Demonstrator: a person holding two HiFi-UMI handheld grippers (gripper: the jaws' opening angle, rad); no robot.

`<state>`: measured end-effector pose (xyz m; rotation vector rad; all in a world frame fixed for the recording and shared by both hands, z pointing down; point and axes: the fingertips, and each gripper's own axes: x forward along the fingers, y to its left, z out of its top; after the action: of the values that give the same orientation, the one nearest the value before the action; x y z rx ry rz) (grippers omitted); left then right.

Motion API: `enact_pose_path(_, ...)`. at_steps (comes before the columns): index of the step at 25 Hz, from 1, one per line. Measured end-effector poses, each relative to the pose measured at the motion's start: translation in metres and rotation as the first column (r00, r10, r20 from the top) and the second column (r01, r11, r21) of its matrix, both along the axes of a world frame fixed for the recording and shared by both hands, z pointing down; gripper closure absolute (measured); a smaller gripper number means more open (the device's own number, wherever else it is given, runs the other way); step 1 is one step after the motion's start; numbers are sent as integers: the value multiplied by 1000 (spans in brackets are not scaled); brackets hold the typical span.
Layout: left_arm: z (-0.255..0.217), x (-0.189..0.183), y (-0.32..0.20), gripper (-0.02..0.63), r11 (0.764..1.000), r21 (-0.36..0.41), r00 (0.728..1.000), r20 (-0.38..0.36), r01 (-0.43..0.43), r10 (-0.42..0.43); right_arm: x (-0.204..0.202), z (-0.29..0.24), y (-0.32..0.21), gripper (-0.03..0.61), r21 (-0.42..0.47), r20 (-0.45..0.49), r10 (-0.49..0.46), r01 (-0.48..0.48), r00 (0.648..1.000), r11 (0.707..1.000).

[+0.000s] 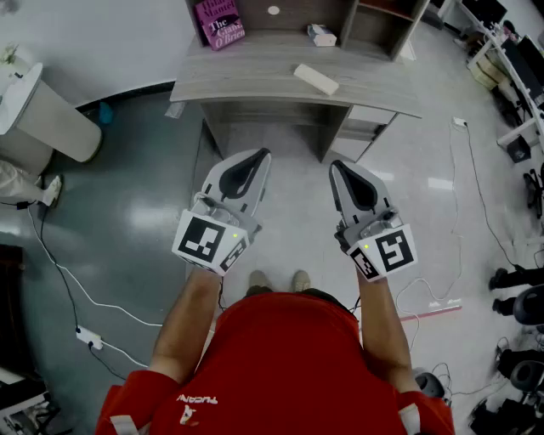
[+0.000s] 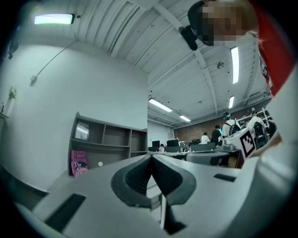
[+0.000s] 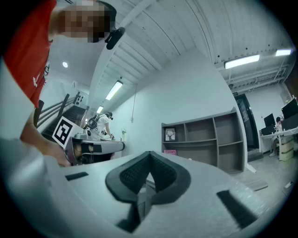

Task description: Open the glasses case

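The glasses case (image 1: 316,79), a flat beige oblong, lies shut on the grey desk (image 1: 255,72), right of its middle. My left gripper (image 1: 264,155) and right gripper (image 1: 335,165) hang side by side over the floor, short of the desk's front edge, both pointing toward it. Each has its jaws pressed together with nothing between them. In the left gripper view the left gripper (image 2: 151,156) faces the desk's shelf unit. The right gripper (image 3: 150,153) does the same in the right gripper view. Neither gripper view shows the case.
A pink book (image 1: 219,23) leans at the desk's back left and a small white box (image 1: 321,35) sits at the back. A white bin (image 1: 42,110) stands on the floor to the left. Cables (image 1: 76,289) trail across the floor. Other desks and people (image 2: 216,135) are further off.
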<state>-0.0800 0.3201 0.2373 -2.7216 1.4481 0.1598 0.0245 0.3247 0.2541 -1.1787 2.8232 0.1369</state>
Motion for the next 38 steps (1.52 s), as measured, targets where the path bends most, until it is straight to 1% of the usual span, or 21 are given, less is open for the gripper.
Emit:
enact_pose_path(4,2,-7,1,604,1000,0,1000,-1,2,-2,-8,0,3,575,0,25,-16,16,1000,1000)
enact_pose_path(10,6,-24,2,604,1000,-6,1000,-10,6,-6,-18,2,1,574,-8,23,-3,3,1000,1000)
enact_pose_path(15,13,-51,2,604,1000,-15,1000,-23,3,-3,-35,7,1,574,-17,11,18,-18,1000,1000)
enact_pose_path(20,22,-83,-1,604,1000,-21,999,-35,-6,5,-51,20,-1,574,-43,1,65,-64,998,997)
enact_pose_path(24,30,-100,-11,604,999,-31,999,-51,-9,7,-61,26,-6,574,-41,-37,84,-86,996,995)
enact_pose_path(32,43,-96,-47,604,999,-42,999,-41,-27,25,-53,27,-41,574,-18,-50,112,-113,993,993)
enact_pose_path(35,51,-89,-68,604,999,-42,999,-29,-30,29,-46,34,-64,574,-18,-38,112,-112,993,994)
enact_pose_path(38,55,-81,-97,604,998,-58,1000,0,-16,16,-38,37,-97,574,-6,-43,108,-109,993,994)
